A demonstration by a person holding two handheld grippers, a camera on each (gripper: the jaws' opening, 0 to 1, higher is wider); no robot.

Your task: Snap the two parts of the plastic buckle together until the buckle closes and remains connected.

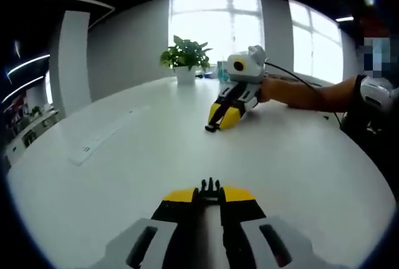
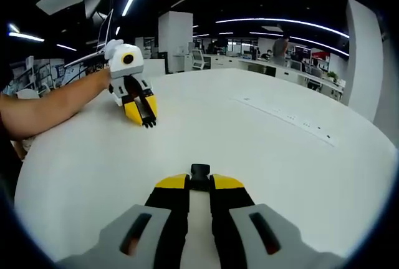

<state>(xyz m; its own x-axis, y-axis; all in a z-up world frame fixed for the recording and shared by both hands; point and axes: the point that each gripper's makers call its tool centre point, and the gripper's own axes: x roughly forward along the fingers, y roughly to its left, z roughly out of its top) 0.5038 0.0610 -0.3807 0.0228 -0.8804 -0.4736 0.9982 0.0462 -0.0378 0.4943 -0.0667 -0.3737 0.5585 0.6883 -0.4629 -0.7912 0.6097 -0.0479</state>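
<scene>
**Buckle halves held apart over the white table**

In the left gripper view, the left gripper (image 1: pixel 210 195) is seen closed narrowly on the pronged buckle half (image 1: pixel 211 189), whose prongs point forward, away from the jaws, along the gripper's axis. In the right gripper view, the right gripper (image 2: pixel 199 181) is clamped on the socket buckle half (image 2: pixel 200 173), which likewise projects straight ahead. The two grippers are held well apart, tips low over the white table (image 1: pixel 124 175) and facing each other. A bare forearm (image 1: pixel 305 92) is stretched behind the right gripper. A potted plant (image 1: pixel 185 58) is set by bright windows (image 1: pixel 218 22).
</scene>
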